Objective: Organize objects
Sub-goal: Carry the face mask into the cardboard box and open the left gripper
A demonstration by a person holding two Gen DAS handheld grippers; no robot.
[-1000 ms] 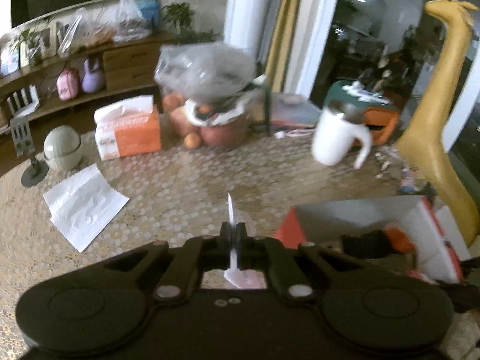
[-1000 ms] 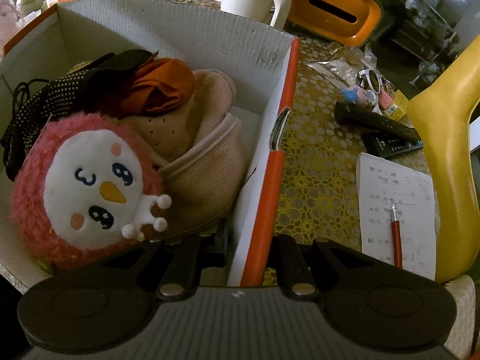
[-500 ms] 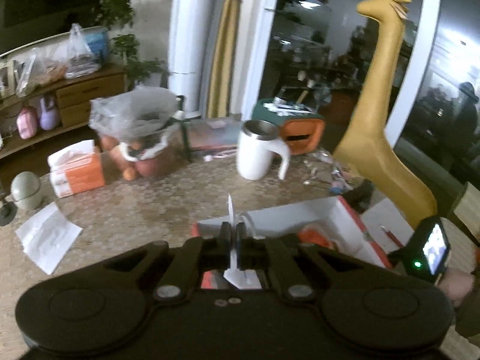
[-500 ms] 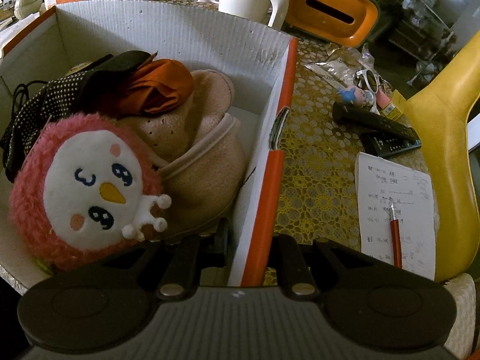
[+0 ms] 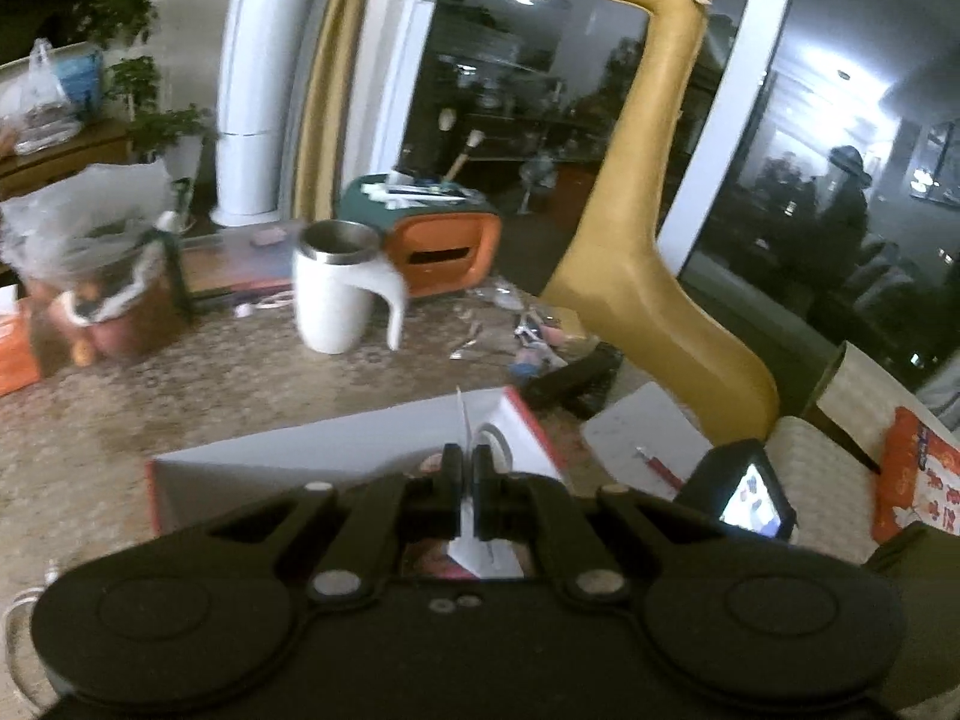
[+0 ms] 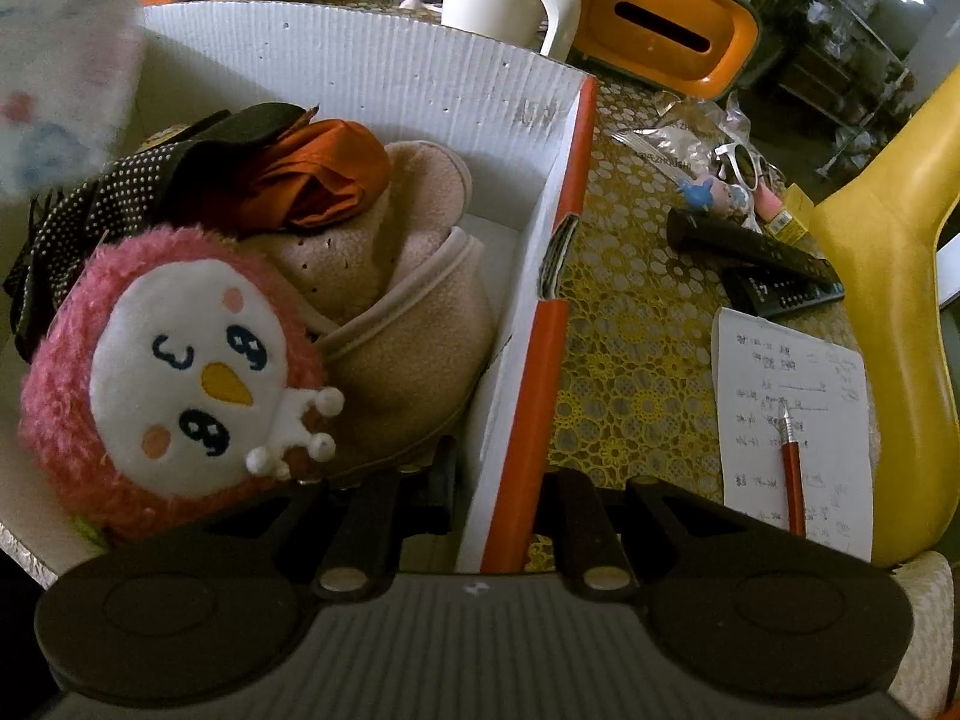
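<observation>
Box: white corrugated card with orange outer sides, open top, sits on the lace-patterned surface. Inside, front-left: pink plush with a white face, yellow beak and small white crown, lying against beige fleece slippers. Behind those, an orange cloth and a black dotted fabric piece against the left wall.

Right gripper: fingers straddle the box's right wall, one inside and one outside, clamped on it near the front corner.

Left gripper: fingers together on a thin white card held edge-on and upright. It hangs over the box, near the far right corner. In the right wrist view a blurred white sheet with pink and blue marks sits at the upper left; cannot tell if it's the same card.

Right of the box on the surface: notepaper with a red pen lying on it, two black remotes just behind it, then sunglasses and small clutter. Yellow giraffe figure stands at the surface's right edge. Behind the box: white mug with a steel rim, orange-and-green tissue holder just beside it. Further left, a plastic bag over fruit, blurred.
</observation>
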